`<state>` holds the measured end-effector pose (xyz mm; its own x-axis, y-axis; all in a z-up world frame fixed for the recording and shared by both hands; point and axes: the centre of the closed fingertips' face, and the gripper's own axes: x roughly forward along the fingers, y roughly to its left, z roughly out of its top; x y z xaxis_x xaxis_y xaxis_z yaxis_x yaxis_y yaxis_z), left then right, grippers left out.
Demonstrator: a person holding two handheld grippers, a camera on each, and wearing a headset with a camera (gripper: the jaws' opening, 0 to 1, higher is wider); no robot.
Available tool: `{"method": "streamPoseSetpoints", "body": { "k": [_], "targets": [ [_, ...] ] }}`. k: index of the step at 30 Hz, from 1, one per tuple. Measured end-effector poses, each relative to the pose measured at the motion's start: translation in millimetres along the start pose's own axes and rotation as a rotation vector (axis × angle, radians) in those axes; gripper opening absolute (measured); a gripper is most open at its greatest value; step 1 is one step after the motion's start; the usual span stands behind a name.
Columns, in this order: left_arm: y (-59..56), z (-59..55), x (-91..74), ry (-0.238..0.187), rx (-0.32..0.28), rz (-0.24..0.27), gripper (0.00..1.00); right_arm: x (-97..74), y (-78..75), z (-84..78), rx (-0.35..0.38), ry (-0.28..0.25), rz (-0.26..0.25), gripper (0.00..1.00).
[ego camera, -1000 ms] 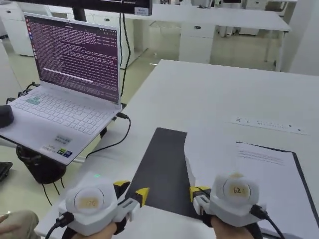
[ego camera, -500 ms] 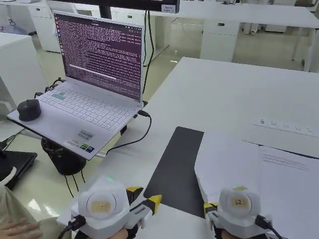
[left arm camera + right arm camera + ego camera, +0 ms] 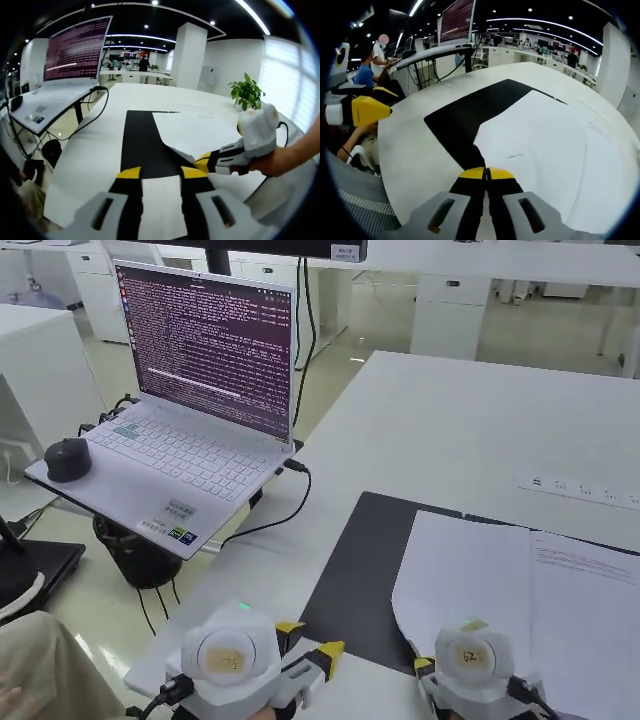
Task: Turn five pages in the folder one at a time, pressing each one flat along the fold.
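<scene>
Laying the page [image 3: 470, 570] flatter over the folder [image 3: 350, 580], my right claw [image 3: 487, 173] still pinches its near edge, left claw [image 3: 161, 172] open; pressing comes next.

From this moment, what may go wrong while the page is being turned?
1. The right hand-held gripper pinches the white page only at its near edge, so a quick pull may tear or crease it.
2. The left hand-held gripper is open and holds nothing down, so the black cover might slide with the pull.
3. The page looks lifted and bowed; it may land with a wrinkle unless it is pressed along the fold.
</scene>
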<state>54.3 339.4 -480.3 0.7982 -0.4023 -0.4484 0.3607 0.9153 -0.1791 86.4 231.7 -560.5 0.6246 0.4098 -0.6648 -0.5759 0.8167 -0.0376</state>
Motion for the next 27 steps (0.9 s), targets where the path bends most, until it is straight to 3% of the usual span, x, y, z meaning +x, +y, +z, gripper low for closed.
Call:
{"method": "streamPoseSetpoints", "body": {
  "k": [6,12,16,21,27],
  "targets": [
    [-12.1,2.7,14.5,0.021,0.044,-0.040,0.27,-2.1,1.8,-1.0,0.003,-0.003,0.034,0.03],
    [-20.7,6.9,38.2,0.047,0.089,-0.076,0.27,-16.8,1.1,7.7,0.057,-0.083,0.057,0.01],
    [-33.7,9.4,58.6,0.066,0.127,-0.113,0.27,-31.1,-6.9,11.9,0.091,-0.129,0.041,0.00],
    [-54.0,7.6,84.9,0.093,0.167,-0.161,0.27,-47.8,-28.8,11.6,0.159,-0.169,-0.009,0.00],
    [-68.7,-7.4,112.7,0.144,0.193,-0.181,0.26,-64.2,-64.8,6.3,0.248,-0.202,-0.084,0.00]
  ]
}}
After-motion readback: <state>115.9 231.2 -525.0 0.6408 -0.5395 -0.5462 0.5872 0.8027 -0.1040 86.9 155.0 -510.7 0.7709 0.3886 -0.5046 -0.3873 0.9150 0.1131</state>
